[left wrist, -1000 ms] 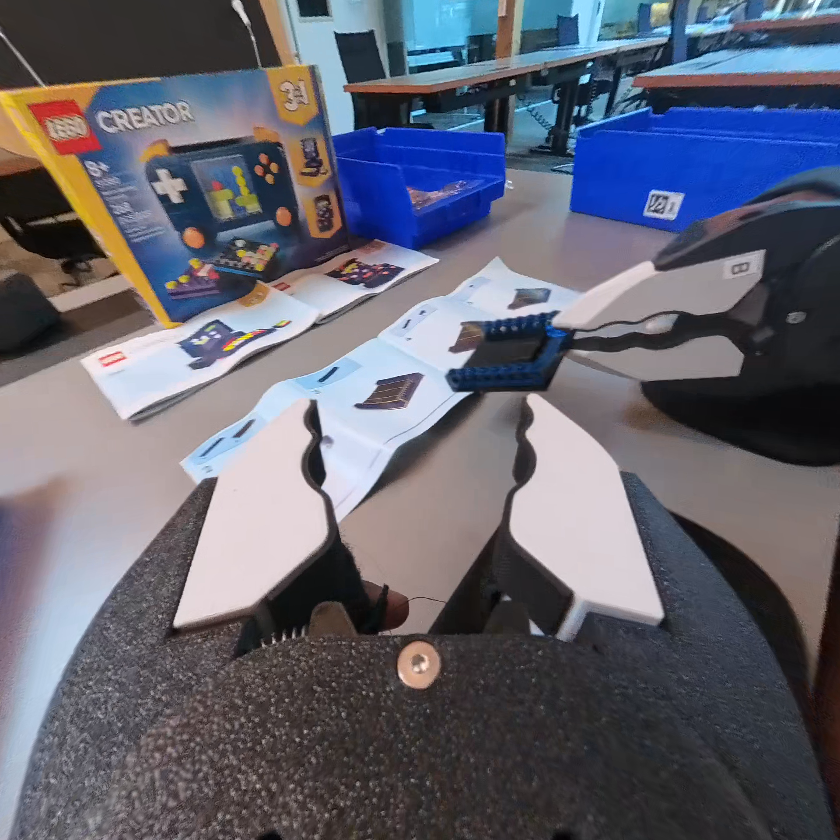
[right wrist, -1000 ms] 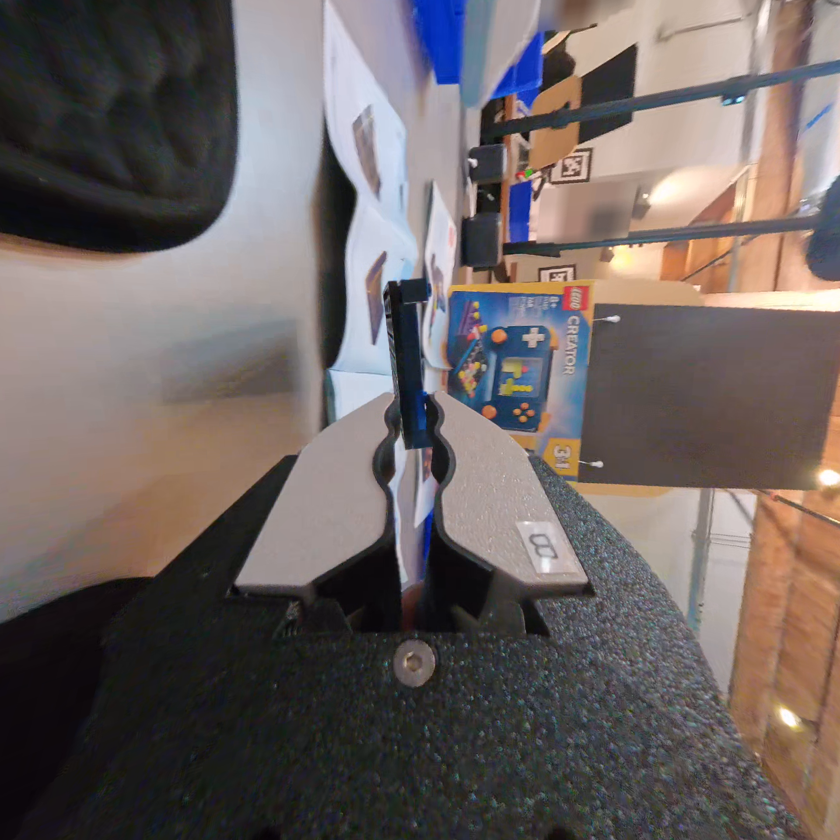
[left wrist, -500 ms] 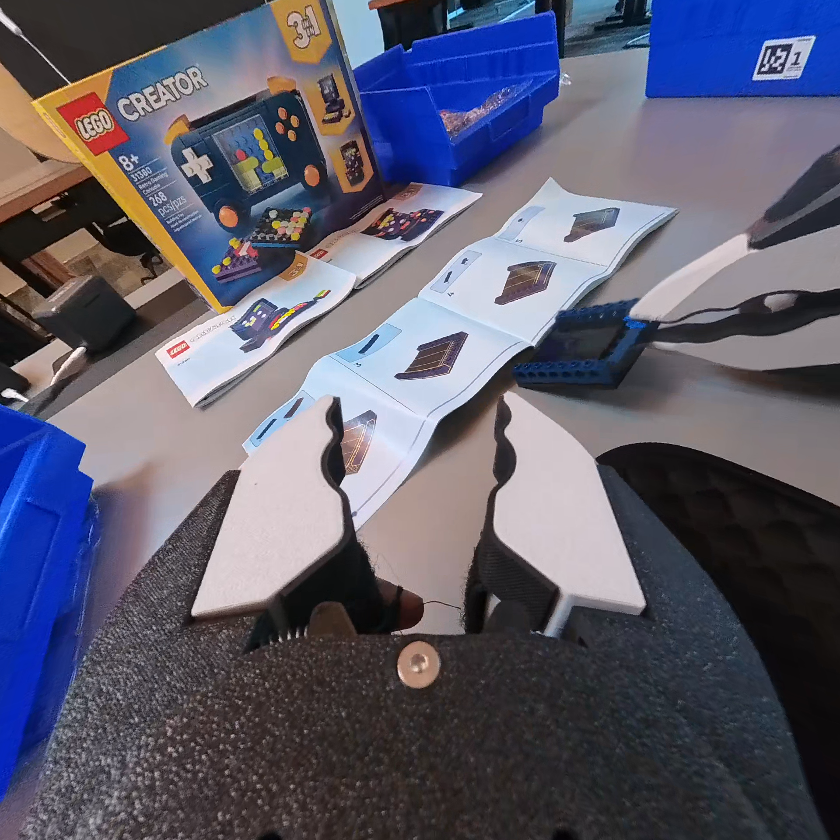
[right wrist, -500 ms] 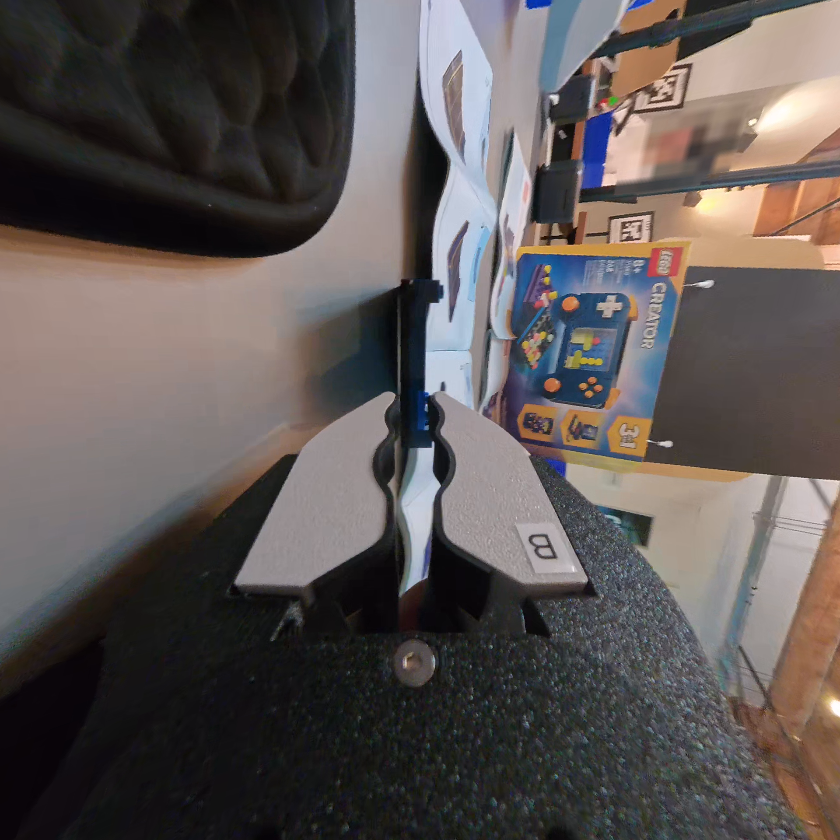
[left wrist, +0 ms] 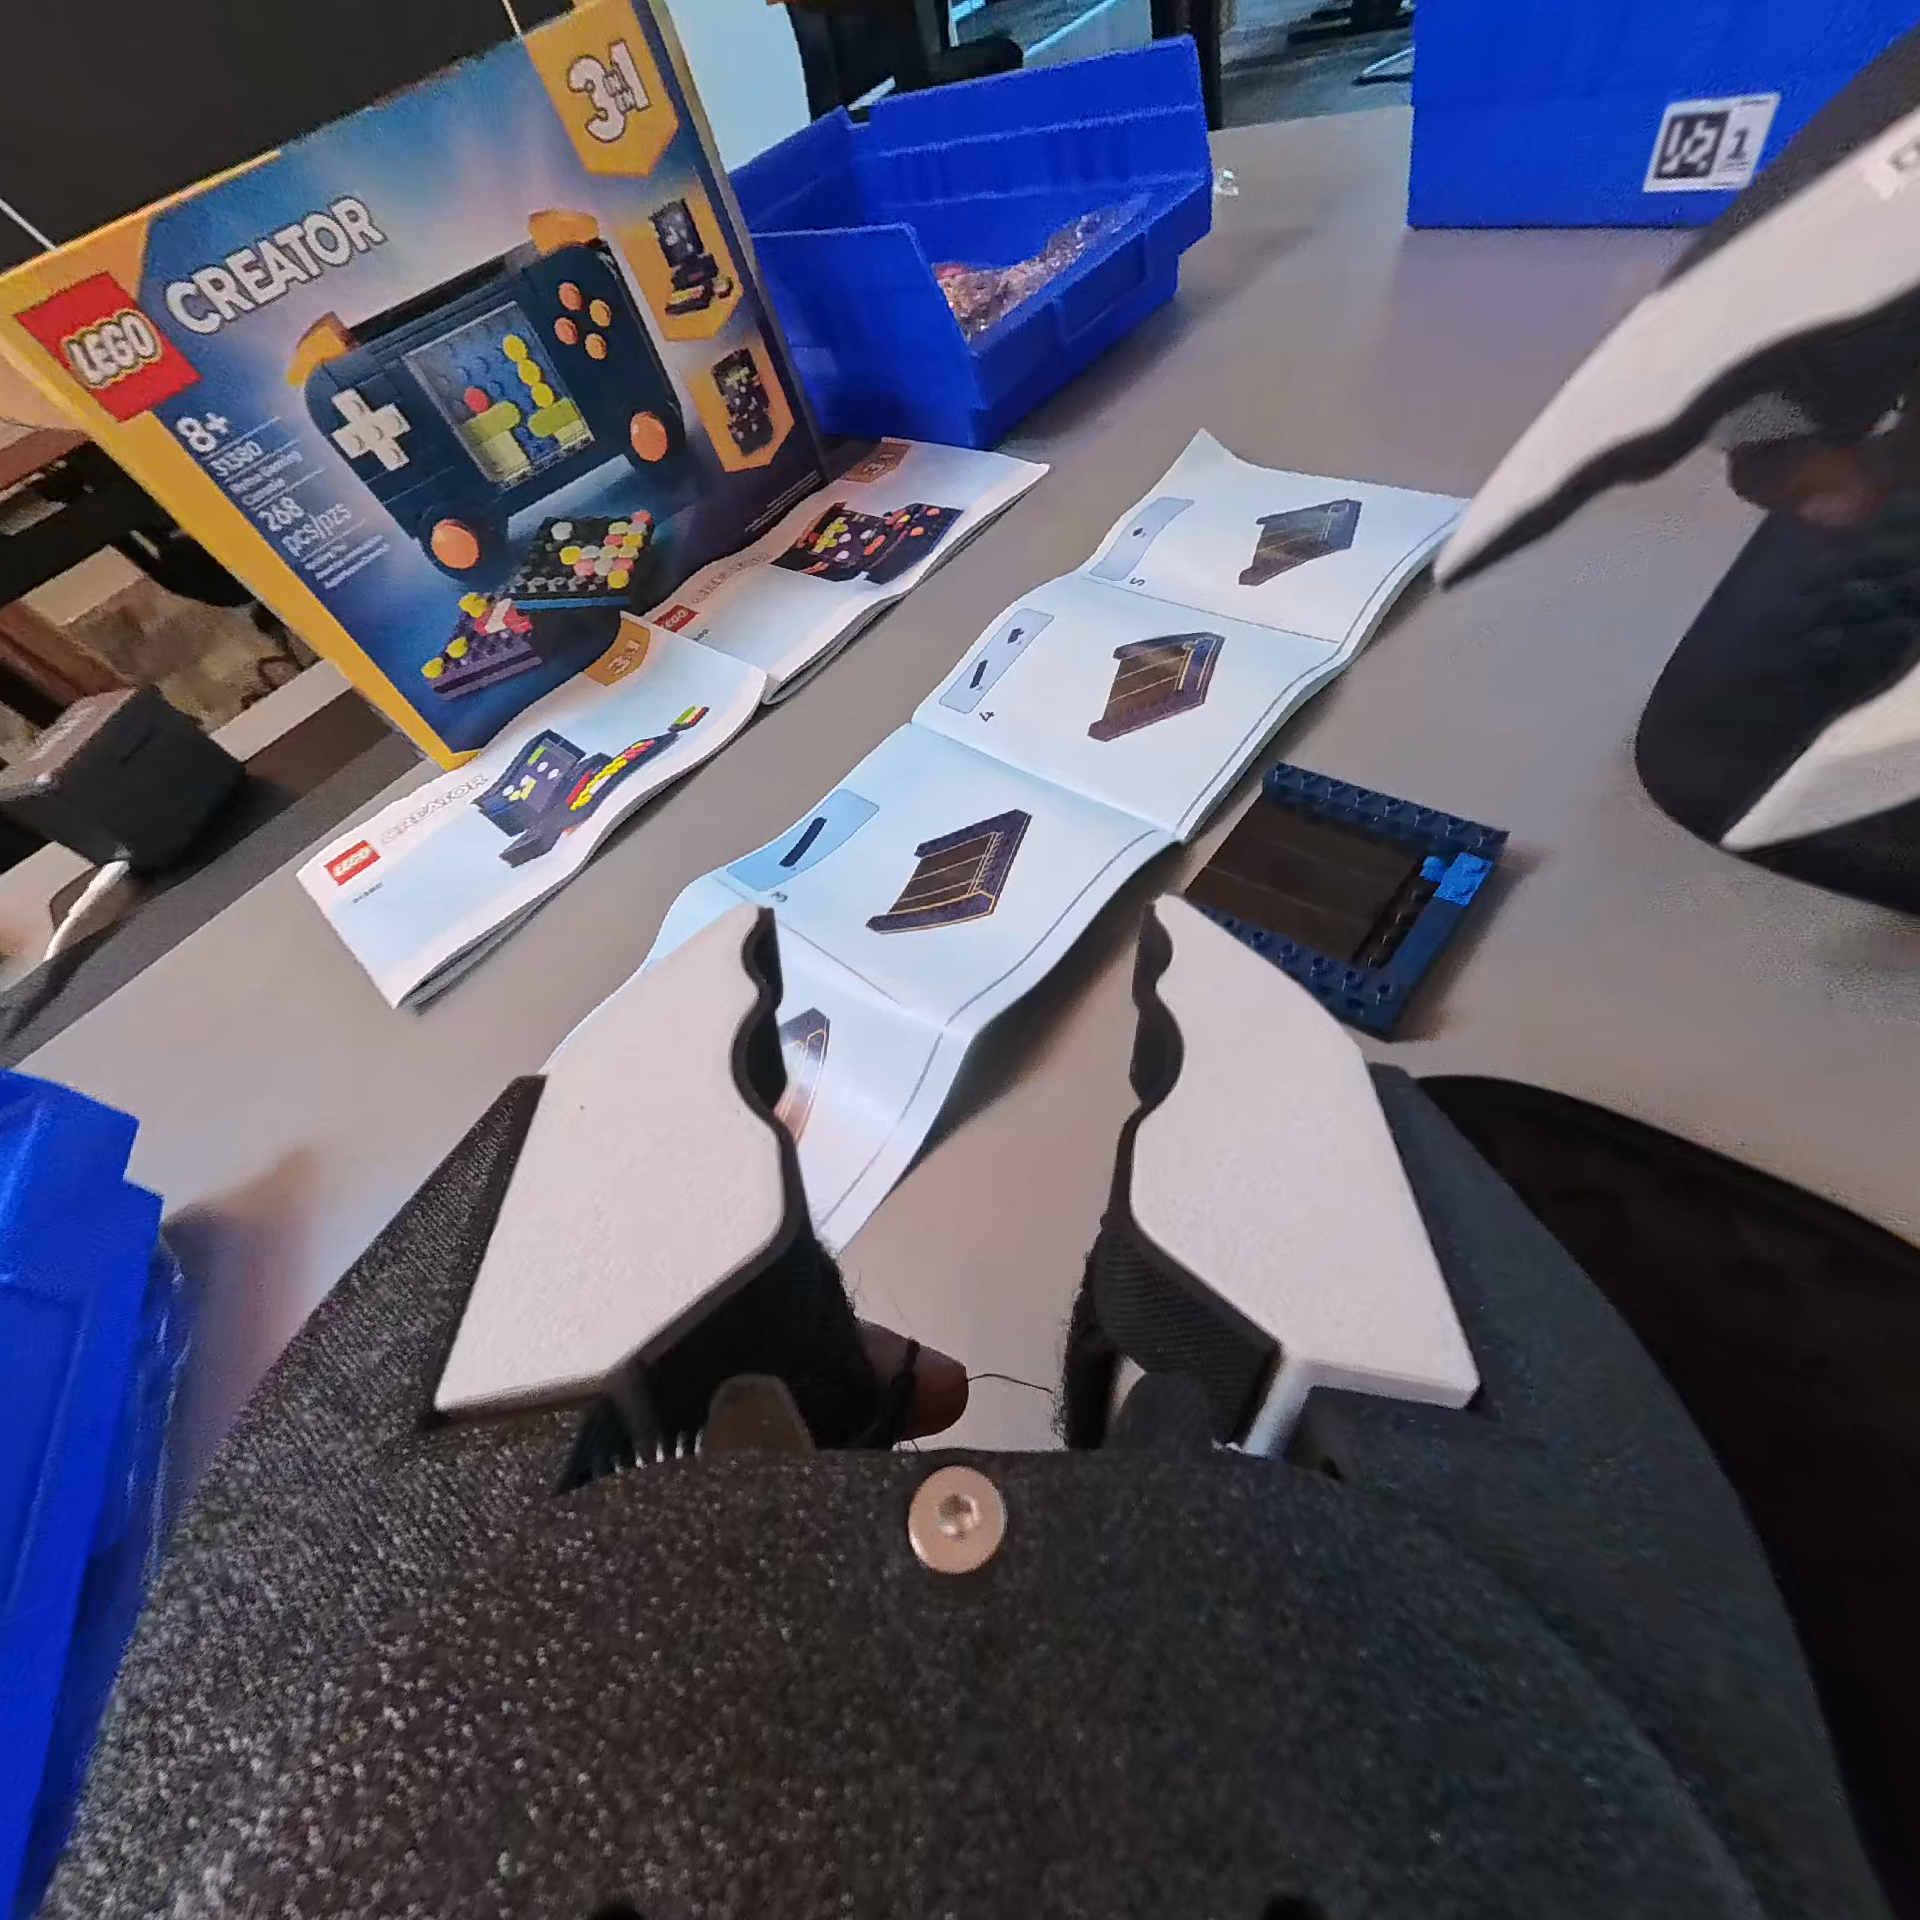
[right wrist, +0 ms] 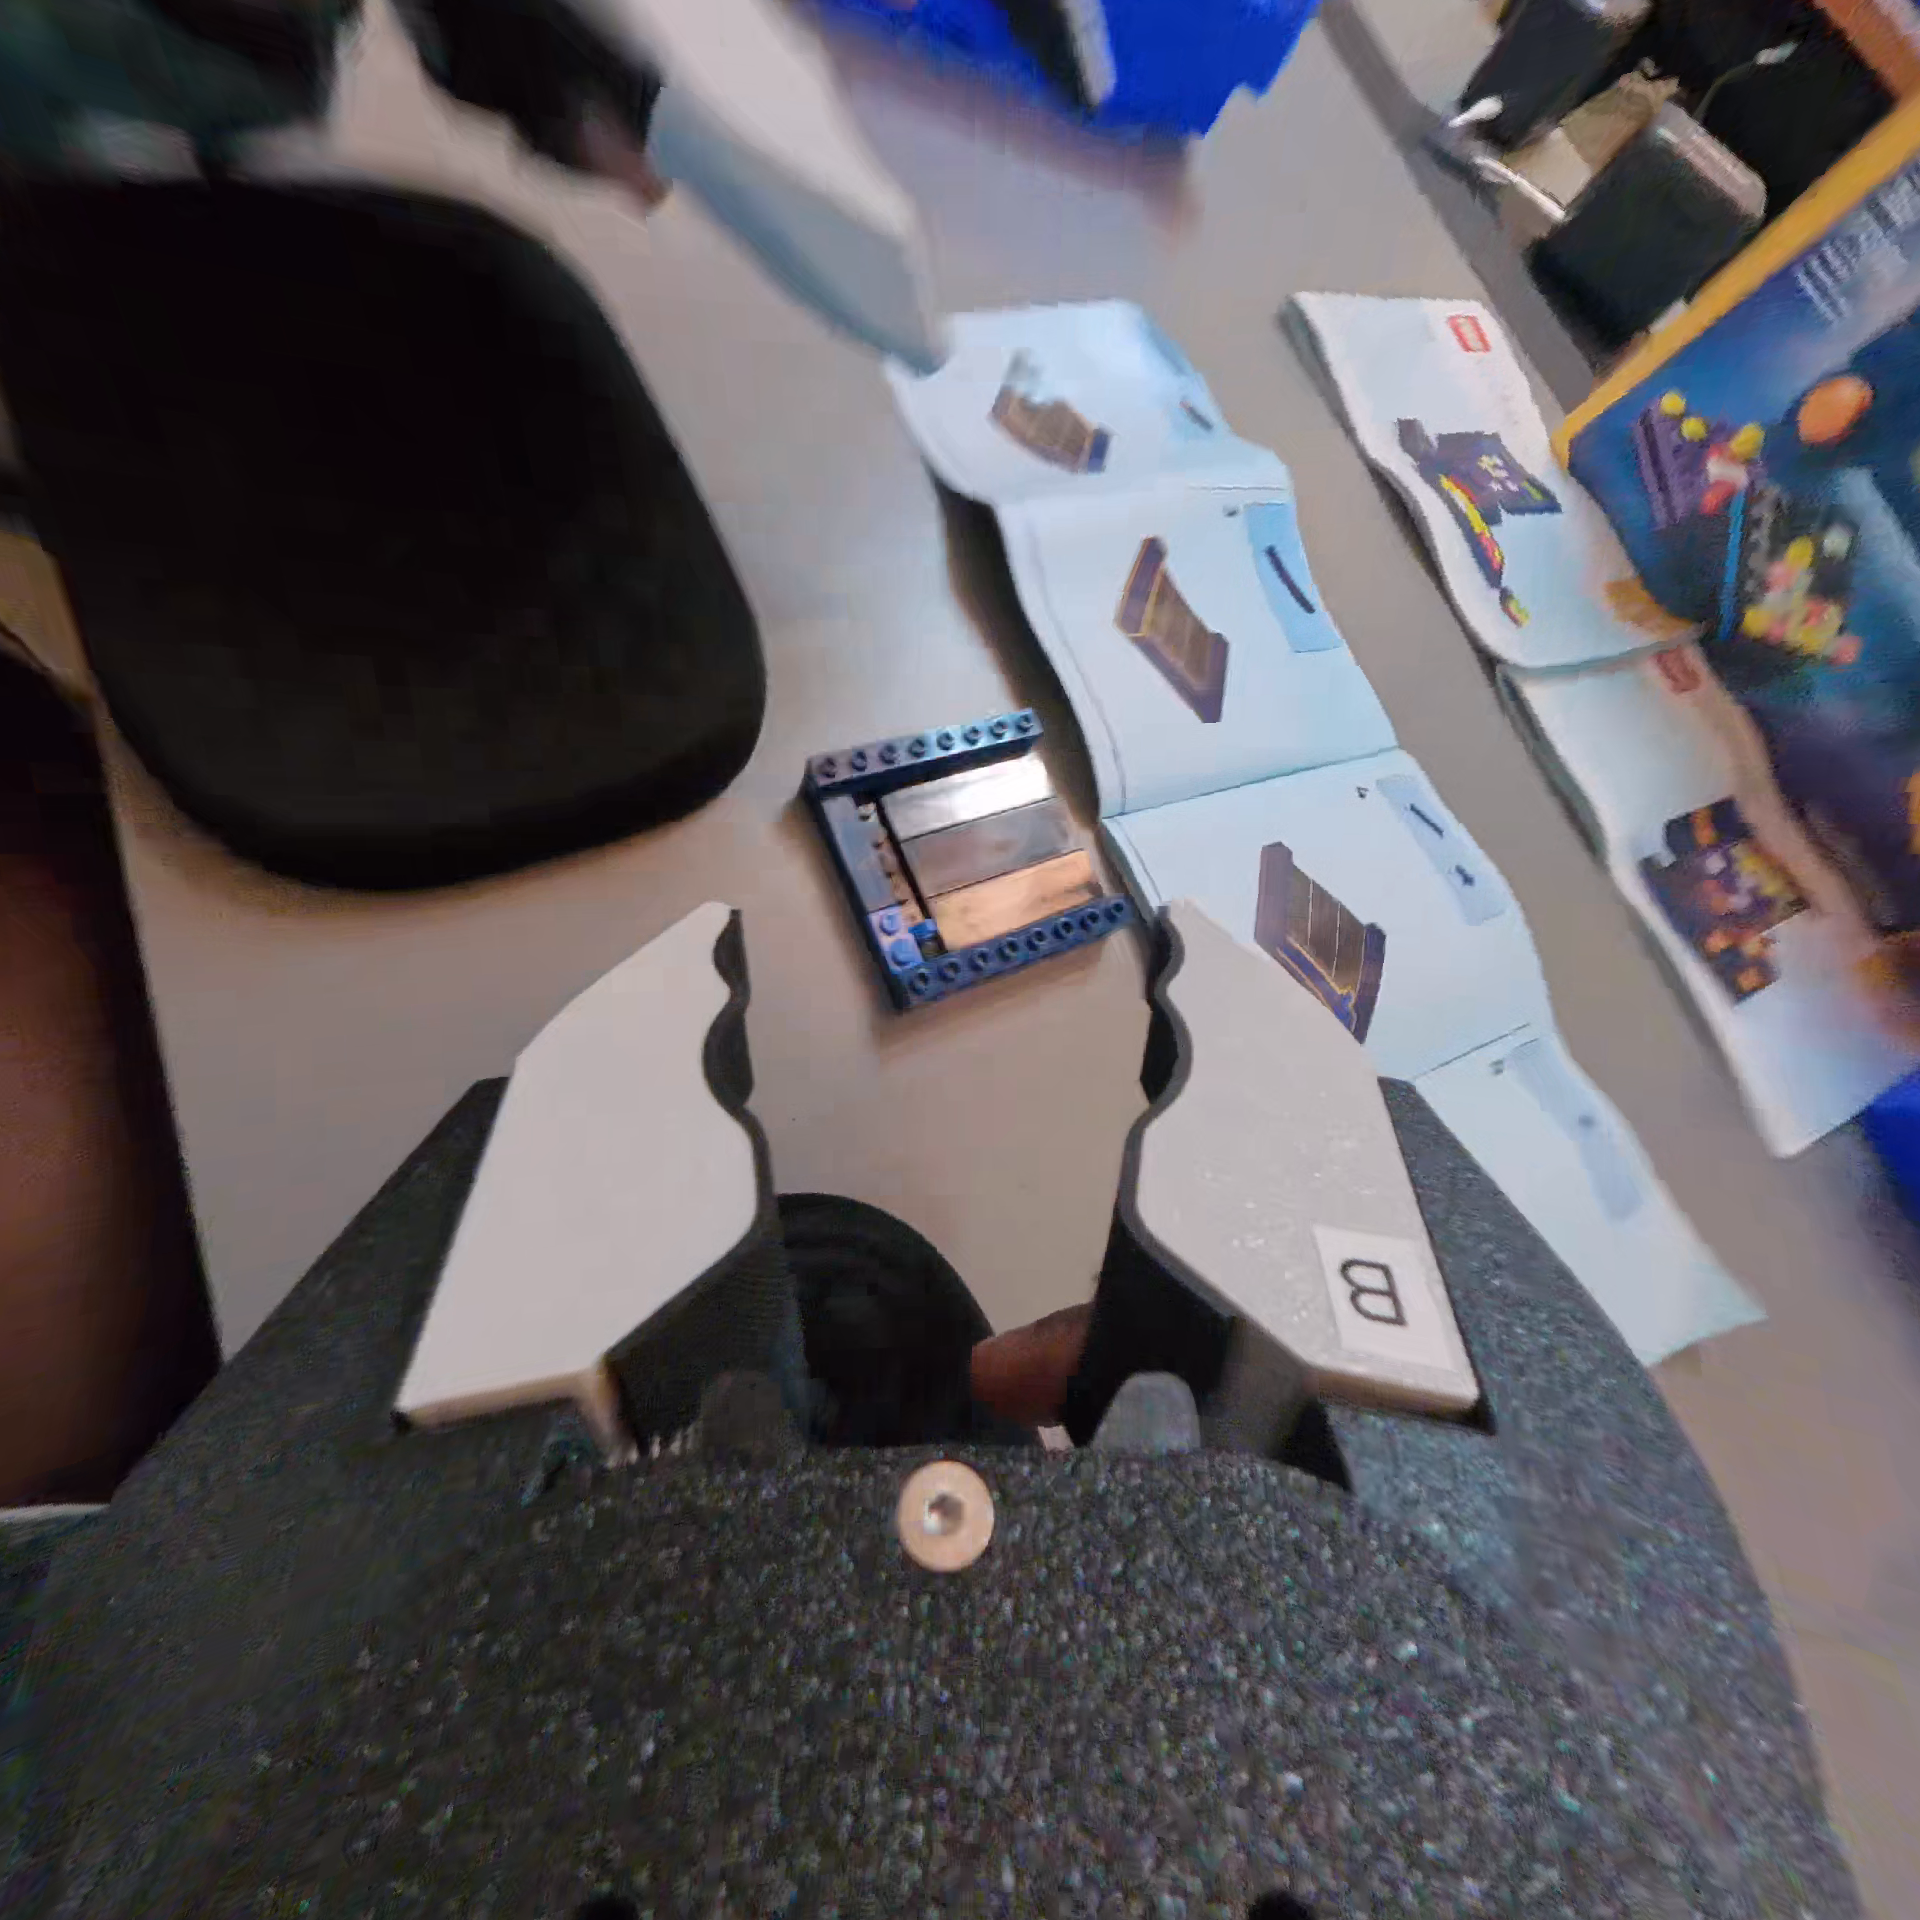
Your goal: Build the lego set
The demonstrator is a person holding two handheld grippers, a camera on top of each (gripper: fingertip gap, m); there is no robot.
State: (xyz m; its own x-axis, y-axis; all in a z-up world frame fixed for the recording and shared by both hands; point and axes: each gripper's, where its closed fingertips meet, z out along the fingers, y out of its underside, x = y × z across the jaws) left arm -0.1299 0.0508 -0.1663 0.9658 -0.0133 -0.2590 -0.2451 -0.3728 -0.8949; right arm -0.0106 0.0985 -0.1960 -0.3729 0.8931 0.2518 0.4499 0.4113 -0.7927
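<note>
Blue bin at the left edge (left wrist: 62,1351): it sits close beside your left tool, low and near; only its corner shows.
Toy box (left wrist: 416,416): it stands upright at the far left of the grey table (left wrist: 1351,343), its picture side facing you, likely propped there for reference.
Closed booklets (left wrist: 540,831): two lie flat just in front of the box.
Unfolded instruction sheet (left wrist: 1039,748): it runs away from you in a creased strip, opened flat so the build pictures can be read; its near end lies under your left tool.
Left gripper (left wrist: 951,966): your jaws stand apart with nothing between them, hovering over the near end of the sheet.
Brick frame (right wrist: 961,857): the dark blue studded frame with dark smooth tiles inside lies flat on the table, free of both tools, just beside the sheet's edge; a small lighter blue piece sits at one corner.
Right gripper (right wrist: 945,966): your jaws are spread wide and bare, above the frame and not touching it.
Black pad (right wrist: 343,520): it lies near the frame's other side, hemming it in.
Far blue bins (left wrist: 987,239): well apart, at the back.
</note>
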